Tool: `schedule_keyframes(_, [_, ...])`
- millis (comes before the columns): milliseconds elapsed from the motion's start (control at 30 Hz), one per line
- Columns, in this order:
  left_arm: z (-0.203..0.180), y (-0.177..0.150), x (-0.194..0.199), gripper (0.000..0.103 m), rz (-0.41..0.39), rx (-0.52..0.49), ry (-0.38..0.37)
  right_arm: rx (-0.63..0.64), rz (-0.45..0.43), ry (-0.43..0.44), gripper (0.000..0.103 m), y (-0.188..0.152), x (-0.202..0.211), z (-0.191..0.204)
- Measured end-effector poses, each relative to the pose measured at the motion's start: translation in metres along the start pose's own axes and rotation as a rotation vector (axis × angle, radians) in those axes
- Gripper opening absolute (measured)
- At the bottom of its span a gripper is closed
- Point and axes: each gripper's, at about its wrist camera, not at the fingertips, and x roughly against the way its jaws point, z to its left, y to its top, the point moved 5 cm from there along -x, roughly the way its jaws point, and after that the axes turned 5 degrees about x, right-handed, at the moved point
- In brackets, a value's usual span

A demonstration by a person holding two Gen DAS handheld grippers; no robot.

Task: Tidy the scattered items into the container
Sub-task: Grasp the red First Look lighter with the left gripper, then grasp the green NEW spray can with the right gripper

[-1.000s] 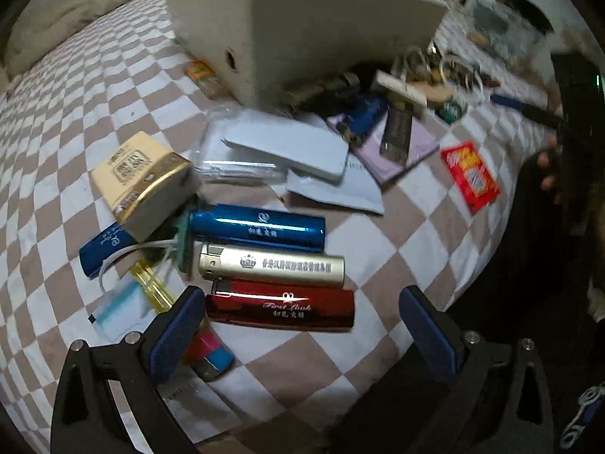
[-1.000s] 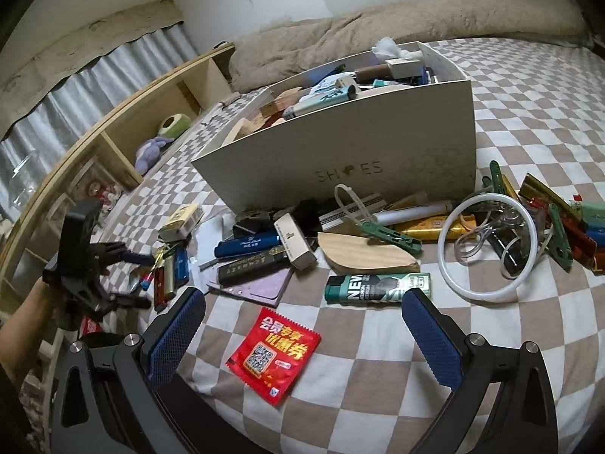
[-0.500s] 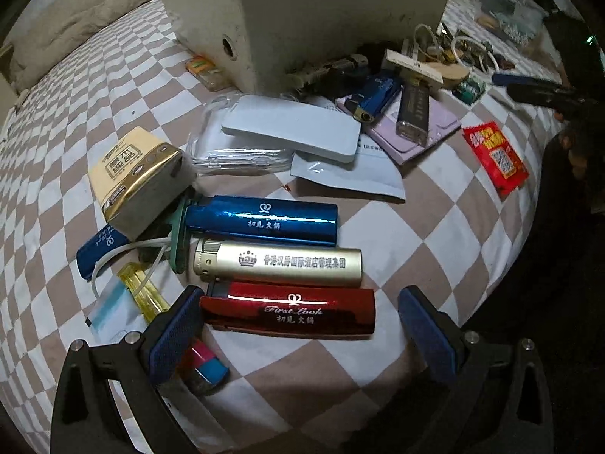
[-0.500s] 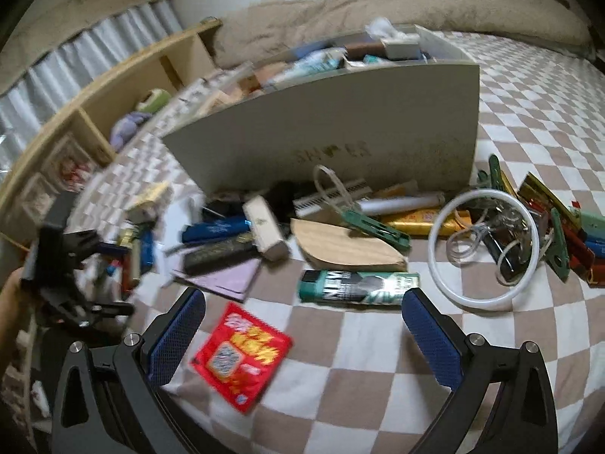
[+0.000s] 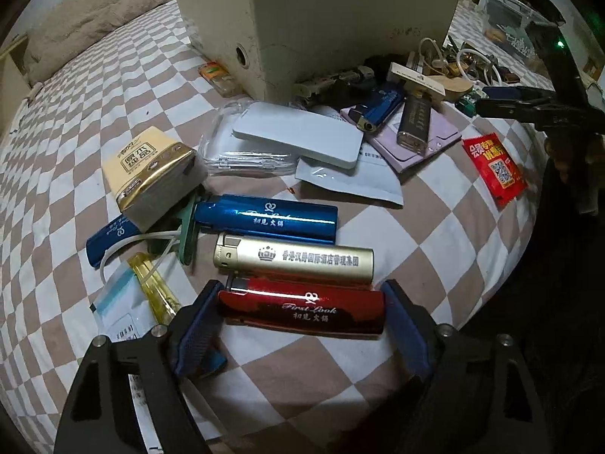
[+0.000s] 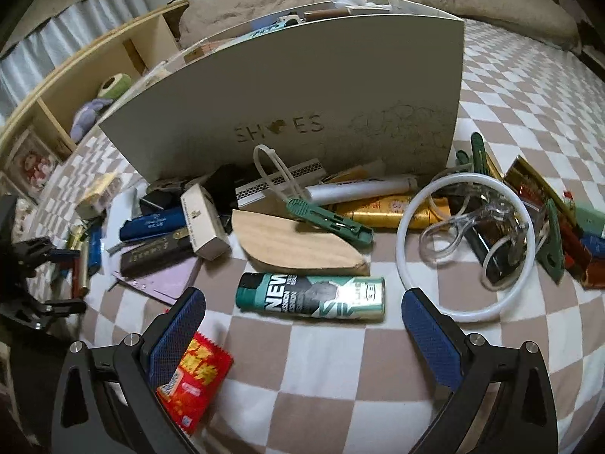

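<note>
Red lighter [image 5: 302,308] laid flat on checkered bedsheet [image 5: 416,227], lengthwise between pads of left gripper [image 5: 300,325]; jaws just closed inward, pads seen against both lighter ends, grasp apparent. Gold lighter [image 5: 293,259] placed at 12 o'clock from red one, blue lighter [image 5: 264,217] beyond it. Shoe box [image 6: 287,113], already loaded, located farther at 12 o'clock. Right gripper [image 6: 302,336] held spread wide, nothing clasped, green spray can [image 6: 310,297] lying at its 12 o'clock, red sachet [image 6: 194,378] beside left pad.

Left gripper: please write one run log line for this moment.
left gripper closing | pads on red lighter ends | lighter on bed
</note>
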Motion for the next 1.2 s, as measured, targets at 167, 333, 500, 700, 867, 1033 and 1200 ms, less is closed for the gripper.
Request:
schedule_keyframes(167, [-0.002,0.000,0.002,0.084,0.004,0.005,0.020,0.042,0.027,-0.045,0.103,0.000,-0.007,0.004])
schedule_keyframes(333, [-0.001,-0.001,0.007,0.084,0.000,0.017,0.034,0.071,0.046,-0.132,0.103,-0.002,-0.012,0.005])
schedule_keyframes(500, [-0.001,0.000,0.017,0.084,-0.021,0.050,0.038,0.071,0.037,-0.175,0.095,-0.004,-0.010,0.005])
schedule_keyframes(700, [-0.002,0.003,0.031,0.084,-0.050,0.094,0.054,0.037,0.007,-0.153,0.084,-0.008,0.001,-0.002])
schedule_keyframes(867, [-0.006,0.008,0.052,0.084,-0.106,0.141,0.070,0.020,-0.008,-0.121,0.084,-0.014,0.010,-0.001])
schedule_keyframes(1033, [-0.013,0.013,0.068,0.084,-0.146,0.189,0.045,0.008,-0.025,-0.077,0.084,-0.022,0.025,0.005])
schedule_keyframes(1200, [-0.029,0.019,0.081,0.084,-0.182,0.221,0.003,0.017,-0.053,-0.044,0.084,-0.030,0.040,0.008])
